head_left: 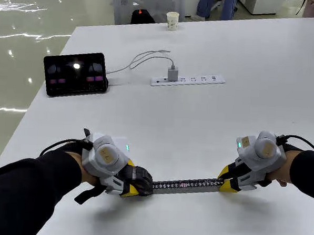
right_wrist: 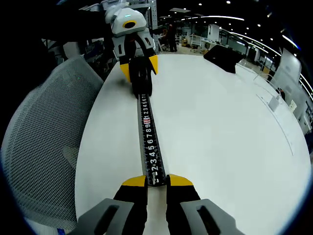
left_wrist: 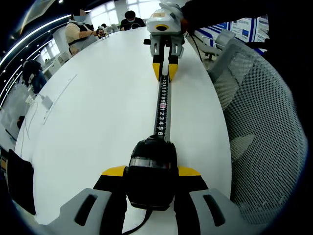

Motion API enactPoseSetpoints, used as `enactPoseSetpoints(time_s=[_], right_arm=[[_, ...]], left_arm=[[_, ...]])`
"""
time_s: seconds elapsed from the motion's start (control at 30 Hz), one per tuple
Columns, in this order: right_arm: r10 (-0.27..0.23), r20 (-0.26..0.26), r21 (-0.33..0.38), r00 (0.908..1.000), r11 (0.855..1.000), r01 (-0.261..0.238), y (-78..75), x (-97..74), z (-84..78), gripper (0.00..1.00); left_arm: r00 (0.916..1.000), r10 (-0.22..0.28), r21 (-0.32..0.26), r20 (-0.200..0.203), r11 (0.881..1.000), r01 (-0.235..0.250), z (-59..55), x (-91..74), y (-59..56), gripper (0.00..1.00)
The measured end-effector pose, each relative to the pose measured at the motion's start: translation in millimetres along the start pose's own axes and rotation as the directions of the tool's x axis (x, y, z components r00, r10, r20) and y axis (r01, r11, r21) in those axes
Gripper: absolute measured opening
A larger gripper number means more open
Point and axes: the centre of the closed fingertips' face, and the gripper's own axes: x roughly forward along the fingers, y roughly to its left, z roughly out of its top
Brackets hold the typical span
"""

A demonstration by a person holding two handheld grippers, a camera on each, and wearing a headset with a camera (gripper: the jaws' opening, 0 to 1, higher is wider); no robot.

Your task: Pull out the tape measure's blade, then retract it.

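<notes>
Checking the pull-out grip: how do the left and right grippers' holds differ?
The left gripper is shut wide around the black tape measure case; the right gripper is pinched almost closed on the end of the blade. The left gripper grips a bulky body, the right gripper a thin flat strip. Both have yellow jaw tips and face each other along the blade.

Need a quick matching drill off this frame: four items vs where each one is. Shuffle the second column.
1. tape case
2. blade tip
3. tablet
4. paper cup

A. at the far edge of the table
B. clamped in the right tongs
C. clamped in the left tongs
D. near the table's left edge

Pairs: 1-C, 2-B, 3-D, 4-A.
</notes>
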Motion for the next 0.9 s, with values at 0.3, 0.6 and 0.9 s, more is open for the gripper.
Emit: enactPoseSetpoints(time_s=[0.3, 0.6, 0.9], right_arm=[[-0.005, -0.006, 0.002, 1.0000, 1.000, 0.005, -1.4, -6.6, -7.1, 0.10], [-0.011, -0.011, -0.004, 0.9999, 1.000, 0.011, -2.1, -11.4, -12.7, 0.10], [-0.016, -0.013, 0.003, 0.9998, 1.000, 0.016, -3.4, -15.1, -17.3, 0.10]], left_arm=[[1.0000, 0.001, -0.002, -0.001, 1.000, -0.001, 0.3, 0.7, 0.0, 0.31], [1.0000, 0.001, -0.002, -0.003, 1.000, -0.001, 0.7, 0.0, -0.3, 0.31], [1.0000, 0.001, -0.003, -0.004, 1.000, -0.001, 0.4, -0.1, 0.1, 0.31]])
